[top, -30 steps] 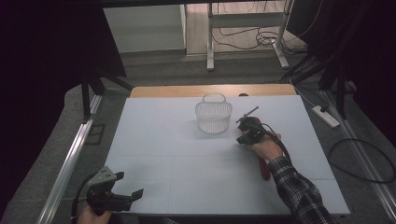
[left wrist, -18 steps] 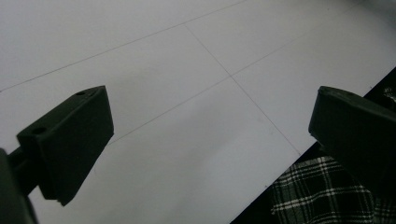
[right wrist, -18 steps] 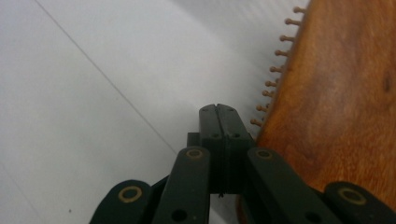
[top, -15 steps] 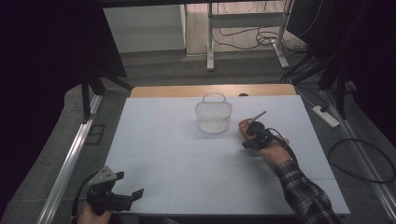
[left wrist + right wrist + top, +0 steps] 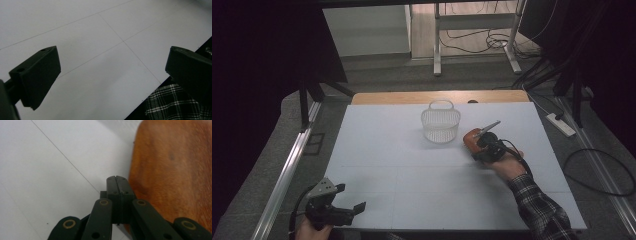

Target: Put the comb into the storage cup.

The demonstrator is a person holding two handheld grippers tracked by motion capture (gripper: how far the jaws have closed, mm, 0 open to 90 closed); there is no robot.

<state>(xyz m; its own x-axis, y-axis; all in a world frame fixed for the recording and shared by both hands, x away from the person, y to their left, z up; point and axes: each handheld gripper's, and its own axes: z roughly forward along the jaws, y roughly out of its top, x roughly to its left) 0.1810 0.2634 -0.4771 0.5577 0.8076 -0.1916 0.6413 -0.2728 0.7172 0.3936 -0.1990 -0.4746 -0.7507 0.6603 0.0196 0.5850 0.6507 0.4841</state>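
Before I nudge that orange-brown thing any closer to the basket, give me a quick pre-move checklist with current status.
1. Right gripper jaws shut with nothing between them: ok.
2. Right gripper right beside the orange-brown object: ok; whether they touch: cannot tell.
3. White basket upright, apart from the object: ok.
4. Basket empty: cannot tell.
5. Left gripper open, at the table's near edge, away from the work: ok.

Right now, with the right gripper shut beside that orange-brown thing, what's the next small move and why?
Probably open the right gripper: its jaws are pressed together with nothing between them, and the orange-brown object lies just beside them. The white basket stands close by, a likely place for it.
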